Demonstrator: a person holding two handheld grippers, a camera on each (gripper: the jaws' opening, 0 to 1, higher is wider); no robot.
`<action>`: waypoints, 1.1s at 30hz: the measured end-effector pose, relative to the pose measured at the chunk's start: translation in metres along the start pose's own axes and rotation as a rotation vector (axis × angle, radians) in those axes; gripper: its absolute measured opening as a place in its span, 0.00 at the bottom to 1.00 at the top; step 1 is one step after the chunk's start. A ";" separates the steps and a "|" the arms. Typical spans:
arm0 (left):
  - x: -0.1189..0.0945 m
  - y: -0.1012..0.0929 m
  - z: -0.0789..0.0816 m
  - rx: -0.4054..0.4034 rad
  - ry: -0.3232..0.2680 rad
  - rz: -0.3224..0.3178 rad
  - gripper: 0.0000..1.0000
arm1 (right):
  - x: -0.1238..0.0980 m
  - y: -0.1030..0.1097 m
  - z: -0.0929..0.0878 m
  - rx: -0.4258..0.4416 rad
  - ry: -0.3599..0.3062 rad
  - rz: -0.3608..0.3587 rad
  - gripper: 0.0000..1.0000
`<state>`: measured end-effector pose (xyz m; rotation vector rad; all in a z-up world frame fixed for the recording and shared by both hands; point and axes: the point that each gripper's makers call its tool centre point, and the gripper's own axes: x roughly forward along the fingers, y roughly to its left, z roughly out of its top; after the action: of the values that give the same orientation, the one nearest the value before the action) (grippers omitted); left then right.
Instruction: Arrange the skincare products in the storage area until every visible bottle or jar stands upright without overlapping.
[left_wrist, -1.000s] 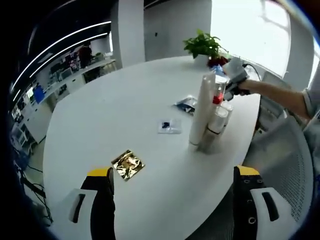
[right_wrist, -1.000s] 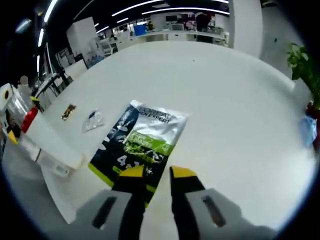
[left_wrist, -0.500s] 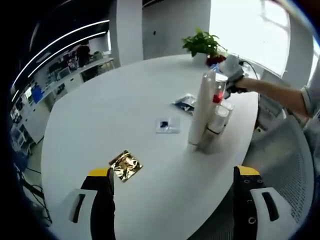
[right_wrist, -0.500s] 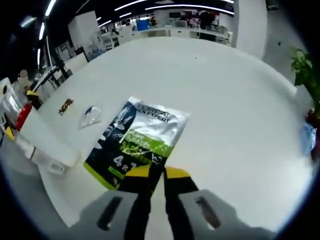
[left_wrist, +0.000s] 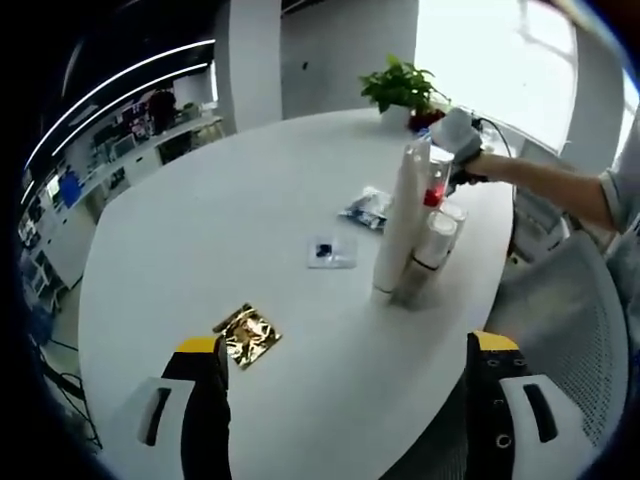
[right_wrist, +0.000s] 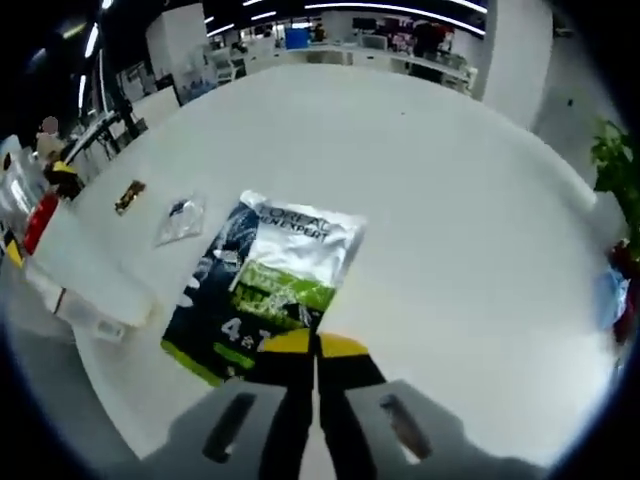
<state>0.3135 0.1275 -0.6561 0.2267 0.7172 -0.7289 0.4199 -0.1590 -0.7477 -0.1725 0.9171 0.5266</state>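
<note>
Now right gripper (right_wrist: 315, 345) pinches the flat black-and-green foil sachet (right_wrist: 262, 285).
Its jaws meet on the sachet's near edge; left gripper (left_wrist: 345, 345) hangs wide above the white round table (left_wrist: 250, 210).

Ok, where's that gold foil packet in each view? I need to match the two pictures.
Left gripper view: the gold packet lies flat on the white table, low and left of centre, just above the left gripper's left finger.
Right gripper view: the same packet shows small at the left, beyond the clear sachet.
Shared landmark: the clear sachet, next along the table from the packet in both.
</note>
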 end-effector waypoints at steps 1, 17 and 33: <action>0.000 0.001 0.000 -0.001 -0.001 0.001 0.97 | 0.001 0.000 0.001 0.006 -0.009 0.008 0.01; 0.003 0.018 0.016 -0.018 -0.047 0.002 0.93 | -0.015 0.014 0.032 0.384 -0.219 0.249 0.00; 0.024 0.044 0.036 -0.026 -0.050 -0.028 0.71 | -0.029 0.031 0.080 0.513 -0.381 0.397 0.00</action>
<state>0.3743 0.1317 -0.6480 0.1740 0.6828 -0.7489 0.4474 -0.1141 -0.6743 0.5687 0.6844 0.6437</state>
